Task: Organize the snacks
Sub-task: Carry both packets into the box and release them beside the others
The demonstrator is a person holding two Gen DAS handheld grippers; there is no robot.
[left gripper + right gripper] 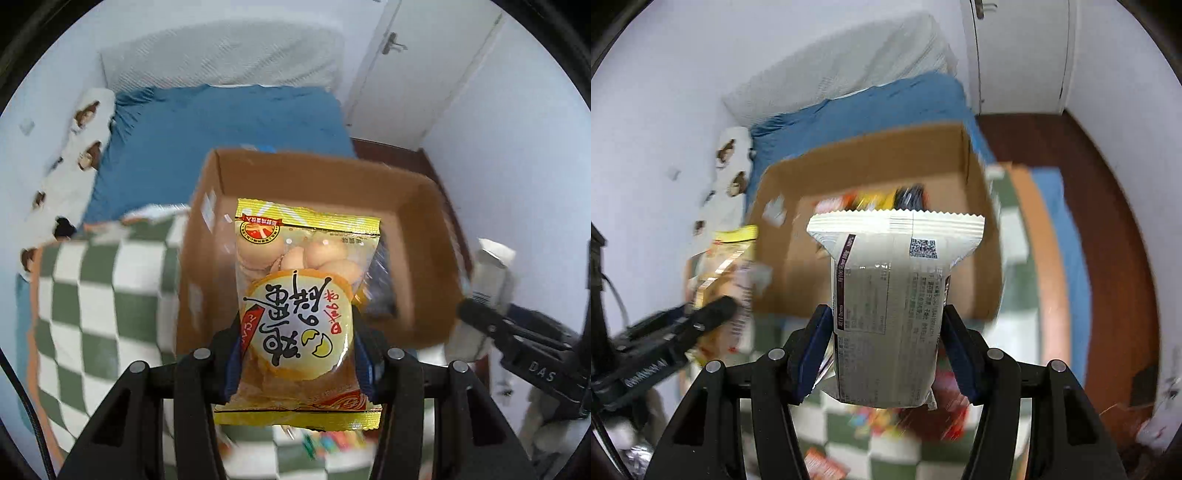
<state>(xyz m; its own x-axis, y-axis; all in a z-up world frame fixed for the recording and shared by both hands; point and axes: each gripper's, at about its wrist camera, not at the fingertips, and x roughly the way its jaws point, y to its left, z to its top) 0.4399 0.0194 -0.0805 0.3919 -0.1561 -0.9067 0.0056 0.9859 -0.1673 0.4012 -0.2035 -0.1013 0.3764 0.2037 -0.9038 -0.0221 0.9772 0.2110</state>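
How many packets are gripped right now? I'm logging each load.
2: a yellow packet in the left gripper, a white packet in the right gripper.

A cardboard box [325, 236] sat on the bed [229, 125]; snack packets [882, 197] lay inside, a blanket [99, 295] lay beside it.

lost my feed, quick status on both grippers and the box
Left gripper shut on yellow snack pack. Right gripper shut on white snack pack. Both near cardboard box, nothing blocking.
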